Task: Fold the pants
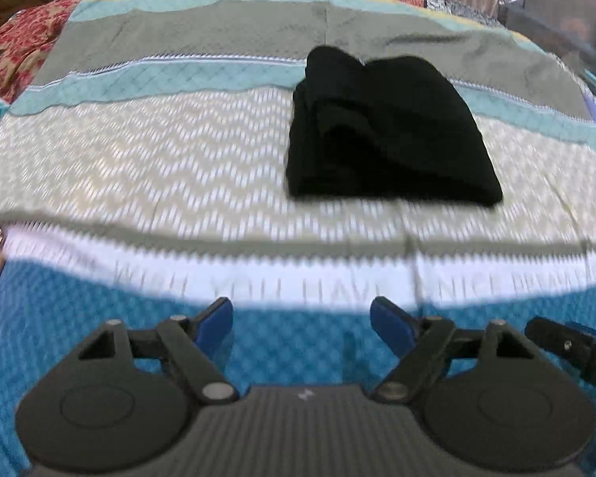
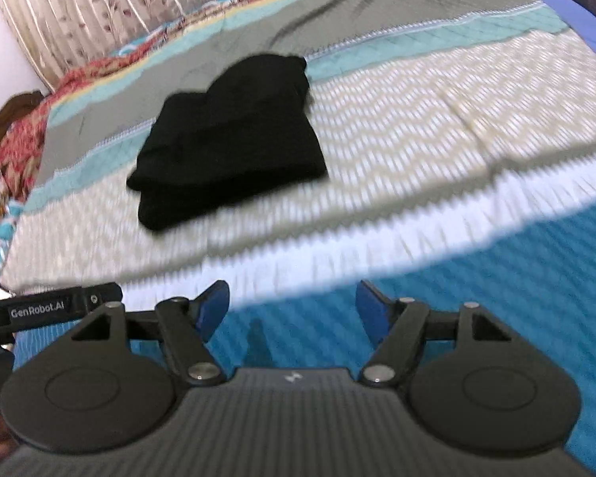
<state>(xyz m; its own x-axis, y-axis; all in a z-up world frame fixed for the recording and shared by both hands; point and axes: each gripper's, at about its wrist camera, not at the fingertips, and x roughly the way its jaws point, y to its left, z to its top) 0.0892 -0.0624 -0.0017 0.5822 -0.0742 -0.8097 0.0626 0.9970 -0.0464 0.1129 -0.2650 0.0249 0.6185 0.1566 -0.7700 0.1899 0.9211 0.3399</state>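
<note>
Pants of plain black cloth (image 1: 389,131) lie gathered into a compact, layered rectangle on the striped quilted bedspread (image 1: 139,167), resting across its pale zigzag band and the teal and grey bands beyond. In the right wrist view the same black bundle (image 2: 226,139) shows stacked layers at its near edge, with the upper corner a little uneven. Judging from that shape, the folding looks essentially done; at most a slight squaring of the edges may remain.

Both tongs are well back from the garment, over the bright blue band at the near side of the bed. The left gripper (image 1: 302,318) has its blue-padded fingers spread apart with nothing between them. The right gripper (image 2: 294,306) is likewise spread wide and empty. Each gripper's side appears at the edge of the other's view, so they sit close together. Both frames are blurred, so finer creases cannot be made out
</note>
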